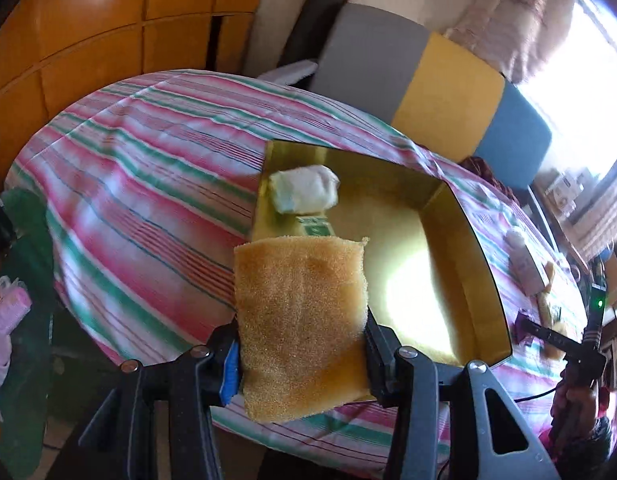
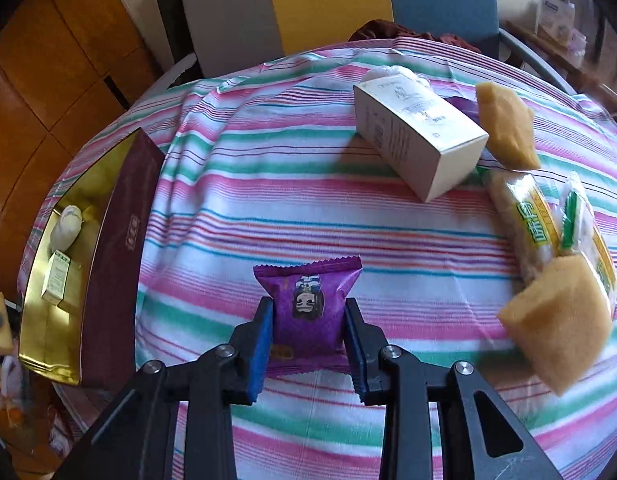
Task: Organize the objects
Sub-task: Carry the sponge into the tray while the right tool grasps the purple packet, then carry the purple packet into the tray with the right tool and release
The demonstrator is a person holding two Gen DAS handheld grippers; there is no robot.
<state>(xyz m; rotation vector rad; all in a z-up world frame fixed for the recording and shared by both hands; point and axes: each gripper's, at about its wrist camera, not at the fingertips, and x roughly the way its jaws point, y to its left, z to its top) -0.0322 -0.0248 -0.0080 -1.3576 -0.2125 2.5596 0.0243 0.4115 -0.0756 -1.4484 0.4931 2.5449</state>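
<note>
right gripper (image 2: 308, 332) was clamped on a purple snack packet (image 2: 308, 308), pads squeezing both sides of it, just above the striped tablecloth (image 2: 292, 184). left gripper (image 1: 302, 340) was pinching a tan sponge (image 1: 302, 320), and the sponge hung over the near edge of the gold-lined box (image 1: 480, 264). inside that box, just beyond the sponge, lay a small green-and-white carton (image 1: 316, 229), and past that a white wrapped bundle (image 1: 304, 188) near the far left corner. over on the right side of the table, a second sponge (image 2: 556, 320) sat nearest, touching a pair of yellow-green wrapped snack packs (image 2: 524, 220) behind it. farther back a white carton (image 2: 416, 136) lay on its side, with a third sponge (image 2: 508, 124) just to its right. beyond the table edge stood chairs (image 2: 328, 4) in grey, yellow and blue.
</note>
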